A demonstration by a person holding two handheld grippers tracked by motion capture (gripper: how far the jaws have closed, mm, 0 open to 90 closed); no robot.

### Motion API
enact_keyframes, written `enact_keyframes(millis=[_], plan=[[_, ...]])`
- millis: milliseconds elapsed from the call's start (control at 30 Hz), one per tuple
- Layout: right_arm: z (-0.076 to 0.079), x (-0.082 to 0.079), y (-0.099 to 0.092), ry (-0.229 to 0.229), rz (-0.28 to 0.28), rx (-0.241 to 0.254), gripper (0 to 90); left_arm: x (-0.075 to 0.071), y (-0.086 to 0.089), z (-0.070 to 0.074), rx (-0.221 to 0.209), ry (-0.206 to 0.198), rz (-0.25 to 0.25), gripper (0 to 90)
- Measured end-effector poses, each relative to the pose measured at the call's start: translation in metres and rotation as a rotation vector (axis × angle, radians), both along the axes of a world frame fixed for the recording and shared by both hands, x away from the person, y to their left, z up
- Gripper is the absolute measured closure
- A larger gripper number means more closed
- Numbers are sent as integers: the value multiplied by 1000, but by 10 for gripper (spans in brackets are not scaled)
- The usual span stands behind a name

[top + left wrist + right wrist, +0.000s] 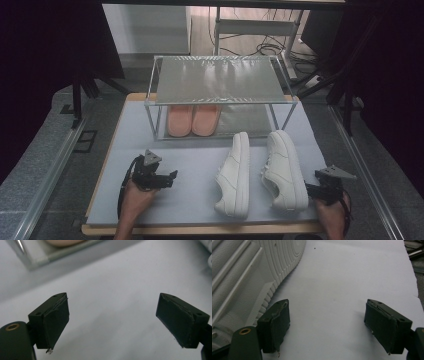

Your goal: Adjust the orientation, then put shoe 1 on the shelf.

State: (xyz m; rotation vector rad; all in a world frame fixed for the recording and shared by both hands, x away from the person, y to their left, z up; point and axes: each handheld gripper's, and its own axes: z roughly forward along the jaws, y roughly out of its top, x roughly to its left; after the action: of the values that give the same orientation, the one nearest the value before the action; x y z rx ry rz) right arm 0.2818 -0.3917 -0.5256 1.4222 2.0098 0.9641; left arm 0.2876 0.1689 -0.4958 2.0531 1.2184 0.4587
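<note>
From the high view, 2 white sneakers lie on their sides near the tabletop's front edge: the left sneaker (235, 175) and the right sneaker (285, 170). The left gripper (167, 179) rests toward the front-left corner, the right gripper (311, 189) at the front-right, just beside the right sneaker.

In the left gripper view, its jaws are spread over bare mat (112, 290).

In the right gripper view, the jaws are spread, empty, with the right sneaker's sole (249, 275) just beside 1 jaw.
</note>
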Motion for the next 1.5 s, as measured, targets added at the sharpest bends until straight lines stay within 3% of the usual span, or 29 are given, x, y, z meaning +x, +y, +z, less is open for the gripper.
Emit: enact_keyframes(millis=[333,433,867,1000,1067,1400,1500], plan=[[0,0,0,1,0,-1,206,-5,11,-24,27,58,24,116],[0,0,0,1,0,0,206,-7,12,-27,29,39,18,116],[2,1,0,16,13,5,187,-8,11,-28,36,30,20,117],[7,1,0,58,10,-21,177,-8,11,-28,37,29,20,117],[12,1,-2,73,3,25,176,-8,11,-28,38,29,20,117],[35,0,-1,73,26,50,133,-8,11,-29,37,27,22,118],[44,-1,2,75,35,21,147,-8,11,-29,38,26,22,119]])
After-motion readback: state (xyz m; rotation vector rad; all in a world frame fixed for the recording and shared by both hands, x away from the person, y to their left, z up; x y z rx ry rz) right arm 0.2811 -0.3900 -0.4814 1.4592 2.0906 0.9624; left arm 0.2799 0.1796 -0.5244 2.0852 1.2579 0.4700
